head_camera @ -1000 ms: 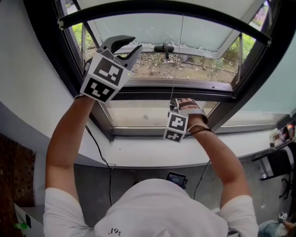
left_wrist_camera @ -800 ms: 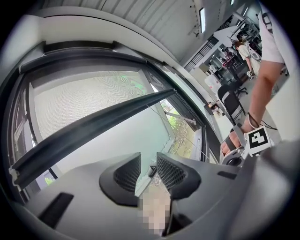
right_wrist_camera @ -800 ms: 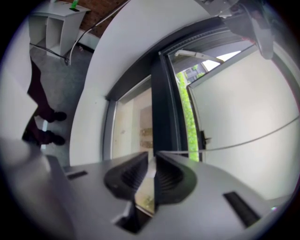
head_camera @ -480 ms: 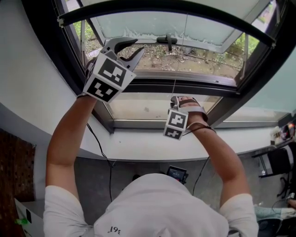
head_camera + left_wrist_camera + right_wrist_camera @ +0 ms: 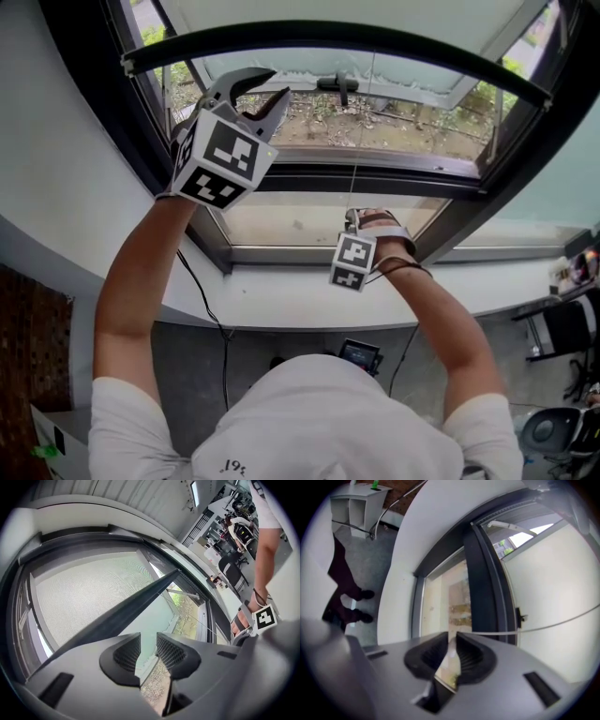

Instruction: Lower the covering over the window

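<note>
My left gripper [image 5: 148, 644] is up beside the blind's dark, straight bar [image 5: 328, 33]; its ribbed jaws stand half apart, with nothing between them. The fine grey mesh blind [image 5: 89, 597] hangs over the window's upper part. My right gripper [image 5: 452, 641] has its jaws narrow, pinching the thin white cord [image 5: 543, 626].

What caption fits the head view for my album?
Right gripper pinches the blind cord; open left gripper hovers by the blind's dark bar.

A white windowsill [image 5: 281, 302] curves below the window, and on the grey floor [image 5: 183, 370] under it lie a black cable [image 5: 223, 361] and a small dark device [image 5: 357, 355].
</note>
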The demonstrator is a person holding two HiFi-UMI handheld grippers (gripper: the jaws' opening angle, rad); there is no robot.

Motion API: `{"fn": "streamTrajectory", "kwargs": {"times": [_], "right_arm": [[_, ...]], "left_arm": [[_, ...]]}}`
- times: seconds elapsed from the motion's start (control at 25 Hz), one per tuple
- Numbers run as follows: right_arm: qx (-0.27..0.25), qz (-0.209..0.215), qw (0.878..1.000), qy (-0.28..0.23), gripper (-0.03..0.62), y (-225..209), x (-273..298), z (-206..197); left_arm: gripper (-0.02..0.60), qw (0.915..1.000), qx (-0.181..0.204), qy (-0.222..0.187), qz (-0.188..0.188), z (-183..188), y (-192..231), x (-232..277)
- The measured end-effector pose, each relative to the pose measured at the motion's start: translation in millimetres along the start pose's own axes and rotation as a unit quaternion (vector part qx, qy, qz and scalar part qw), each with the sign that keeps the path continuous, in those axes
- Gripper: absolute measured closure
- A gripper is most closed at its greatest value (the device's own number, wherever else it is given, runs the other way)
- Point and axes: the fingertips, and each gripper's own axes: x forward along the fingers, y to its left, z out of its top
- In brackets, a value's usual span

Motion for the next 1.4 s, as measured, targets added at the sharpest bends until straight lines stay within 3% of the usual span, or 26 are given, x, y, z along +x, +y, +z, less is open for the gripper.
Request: {"fn": "streamTrajectory", "kwargs": {"times": [0.36, 0.56, 1.4], "right_arm": [[-0.004, 0.028, 1.000, 0.001, 0.531, 19.7, 15.1, 2.4], [-0.003, 0.032, 0.999, 0.006, 0.531, 23.8, 16.5, 1.0], [-0.005, 0.040, 0.999, 0.006, 0.530, 40.5, 24.3, 3.1]], "left_arm": [[0.452, 0.9968, 0.075, 0.010, 0.027, 0.8, 5.2, 10.8], [0.436, 0.9945, 0.102, 0.022, 0.014, -2.3, 0.5, 16.9], [0.430, 0.9917, 0.127, 0.012, 0.015, -1.0, -9.9, 17.7]]}}
